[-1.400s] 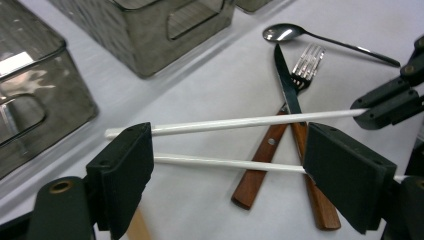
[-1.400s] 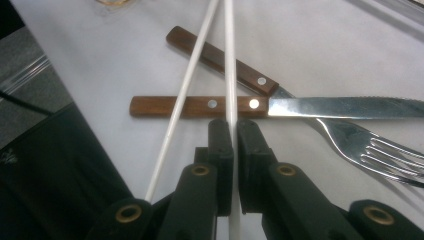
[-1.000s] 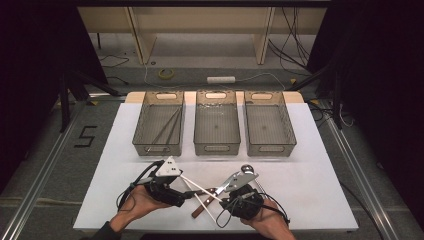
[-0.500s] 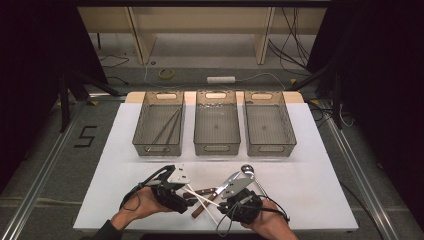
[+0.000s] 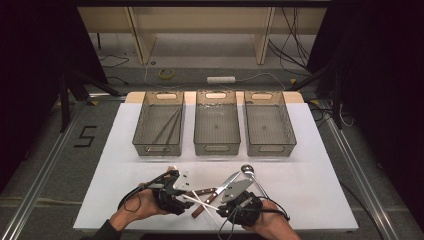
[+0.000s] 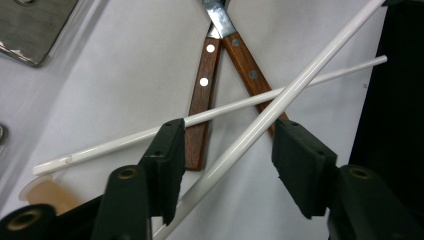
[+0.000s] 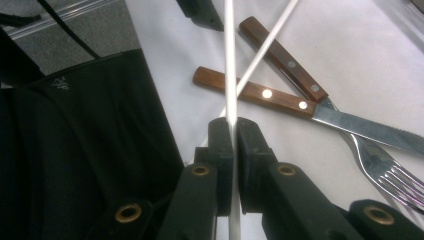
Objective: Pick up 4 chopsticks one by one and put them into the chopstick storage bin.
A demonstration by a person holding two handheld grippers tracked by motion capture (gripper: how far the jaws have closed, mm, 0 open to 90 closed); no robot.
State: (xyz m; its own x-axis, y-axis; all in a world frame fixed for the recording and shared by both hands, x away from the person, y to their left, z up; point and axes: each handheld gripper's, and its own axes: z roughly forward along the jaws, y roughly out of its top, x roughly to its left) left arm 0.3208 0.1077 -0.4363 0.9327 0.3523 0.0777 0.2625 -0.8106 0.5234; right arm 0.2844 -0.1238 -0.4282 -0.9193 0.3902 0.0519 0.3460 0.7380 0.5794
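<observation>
We hold one white chopstick (image 7: 230, 60) pinched between the fingers (image 7: 248, 145) of the right gripper (image 7: 232, 131), the pads pressed flat on its thin shaft, which runs straight ahead of the fingers and crosses over the second chopstick (image 7: 264, 47). In the left gripper view, the left gripper (image 6: 227, 142) stands half spread: its jaws have just been closing, and the thicker-looking chopstick (image 6: 280, 102) passes diagonally between the fingers (image 6: 167, 150) without either pad pressing on it yet. The other chopstick (image 6: 150, 134) lies just beyond the left finger, crossing the first above the wooden handles of a knife (image 6: 240, 60) and a fork (image 6: 202, 95) that rest on the white surface (image 6: 125, 65) directly ahead of the fingers. We judge the chopsticks to be light, rigid and smooth; a glossy round shaft tends to roll or slide out of flat pads, so we take hold square across the shaft, well in from the tip, and close fully before lifting. Because the two sticks cross and touch, lifting one may drag the other. In the high view, three mesh trays (image 5: 216, 131) stand farther ahead of both grippers, and the left tray (image 5: 159, 130) appears to hold thin dark sticks.
</observation>
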